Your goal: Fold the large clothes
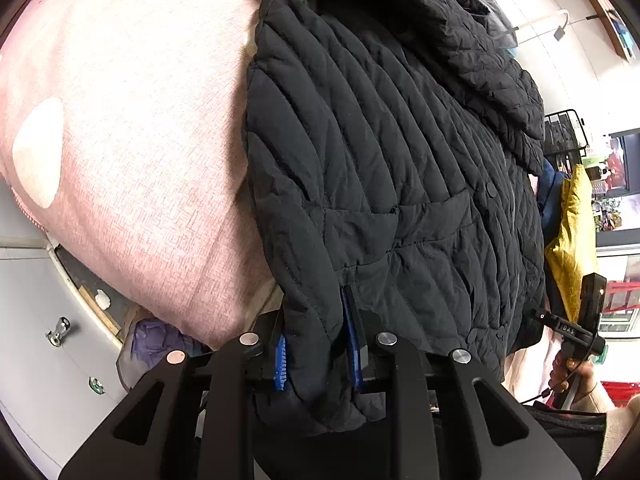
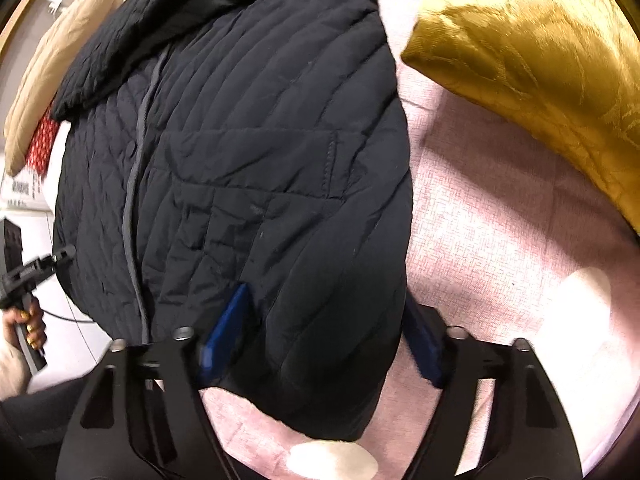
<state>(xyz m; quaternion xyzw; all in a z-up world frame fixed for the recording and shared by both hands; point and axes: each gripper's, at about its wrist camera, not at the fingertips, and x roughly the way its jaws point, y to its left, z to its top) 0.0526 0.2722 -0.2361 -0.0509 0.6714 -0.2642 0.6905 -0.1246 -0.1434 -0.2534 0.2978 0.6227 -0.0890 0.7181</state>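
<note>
A black quilted jacket point(image 1: 392, 152) lies spread on a pink bed cover point(image 1: 132, 120). My left gripper point(image 1: 318, 348) is shut on the jacket's lower hem, with black fabric pinched between its blue pads. In the right wrist view the same jacket point(image 2: 240, 160) fills the middle. My right gripper point(image 2: 324, 336) is wide open, its blue fingers point(image 2: 226, 332) straddling the jacket's bottom corner. The right gripper's body also shows at the left wrist view's right edge point(image 1: 576, 328).
A mustard-yellow garment point(image 2: 532, 60) lies on the pink cover point(image 2: 500, 220) to the right of the jacket. A tan cushion point(image 2: 44, 76) lies beyond the jacket's far left. A grey cabinet point(image 1: 36, 320) stands beside the bed.
</note>
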